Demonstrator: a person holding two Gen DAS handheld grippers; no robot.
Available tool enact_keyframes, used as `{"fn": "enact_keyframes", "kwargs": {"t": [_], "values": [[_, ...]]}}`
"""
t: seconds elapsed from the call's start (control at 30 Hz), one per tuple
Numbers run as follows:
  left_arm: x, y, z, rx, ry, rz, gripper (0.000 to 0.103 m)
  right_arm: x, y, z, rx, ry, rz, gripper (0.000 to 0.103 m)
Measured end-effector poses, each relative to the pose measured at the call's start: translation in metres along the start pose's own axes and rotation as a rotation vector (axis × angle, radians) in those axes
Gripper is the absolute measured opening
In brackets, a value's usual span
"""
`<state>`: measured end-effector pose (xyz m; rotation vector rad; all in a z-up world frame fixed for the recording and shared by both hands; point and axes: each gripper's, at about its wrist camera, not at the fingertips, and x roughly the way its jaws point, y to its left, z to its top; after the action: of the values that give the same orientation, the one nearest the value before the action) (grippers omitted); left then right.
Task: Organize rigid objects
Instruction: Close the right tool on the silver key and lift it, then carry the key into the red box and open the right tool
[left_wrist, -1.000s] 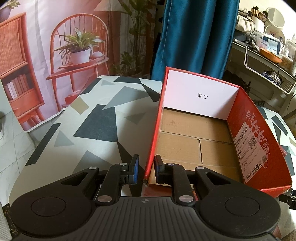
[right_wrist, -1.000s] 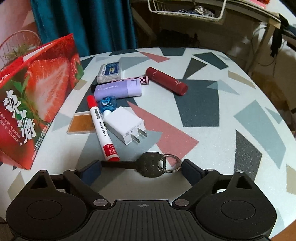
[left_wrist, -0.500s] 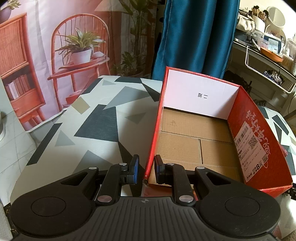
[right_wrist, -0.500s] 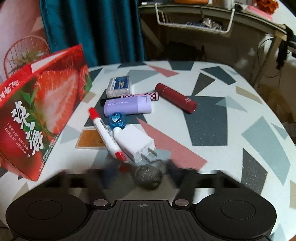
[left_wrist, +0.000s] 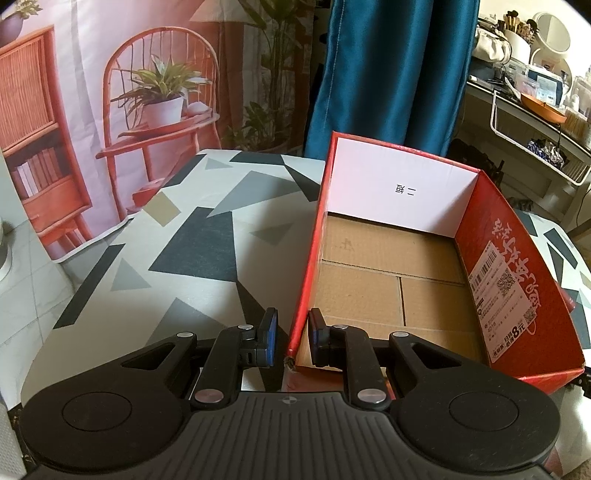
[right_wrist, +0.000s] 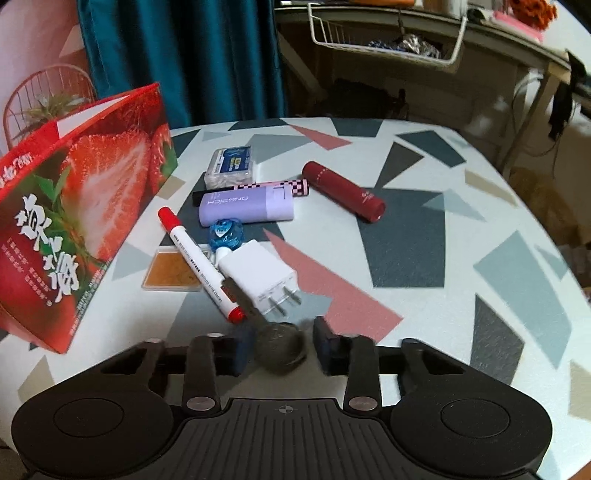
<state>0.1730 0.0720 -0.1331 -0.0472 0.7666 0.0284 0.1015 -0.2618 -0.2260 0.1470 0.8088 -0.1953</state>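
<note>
In the left wrist view the red cardboard box (left_wrist: 517, 295) lies open on the patterned table, its brown floor bare. My left gripper (left_wrist: 293, 334) is shut on the box's near left wall, one pad outside and one inside. In the right wrist view a dark key (right_wrist: 280, 345), blurred, lies between the jaws of my right gripper (right_wrist: 282, 350). Those jaws are closing around it, with a thin gap still showing on the right side. Just beyond lie a red-capped marker (right_wrist: 199, 266) and a white plug charger (right_wrist: 258, 277).
Further back lie a blue correction tape (right_wrist: 225, 232), a purple case (right_wrist: 247, 205), a checkered pen (right_wrist: 280, 186), a dark red tube (right_wrist: 343, 190), a clear small box (right_wrist: 231, 166) and an amber card (right_wrist: 171, 273). The strawberry-printed box (right_wrist: 74, 221) stands at the left. The table drops off at the right.
My right gripper's jaws have swung in from wide apart to close around the key, which has turned and blurred. The left gripper and the box have not moved.
</note>
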Motion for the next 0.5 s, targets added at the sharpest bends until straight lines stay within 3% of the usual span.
{"fn": "enact_keyframes", "kwargs": {"t": [0.17,0.37,0.5], "values": [[0.0,0.0,0.0,-0.002,0.0,0.001,0.02,0.01,0.008,0.008,-0.041,0.011,0.007,0.027],[0.0,0.0,0.0,-0.002,0.001,0.0,0.02,0.023,0.015,0.012,-0.097,0.013,0.001,0.036],[0.0,0.0,0.0,-0.005,0.001,-0.001,0.02,0.023,0.014,0.012,-0.094,0.01,0.003,0.023]]}}
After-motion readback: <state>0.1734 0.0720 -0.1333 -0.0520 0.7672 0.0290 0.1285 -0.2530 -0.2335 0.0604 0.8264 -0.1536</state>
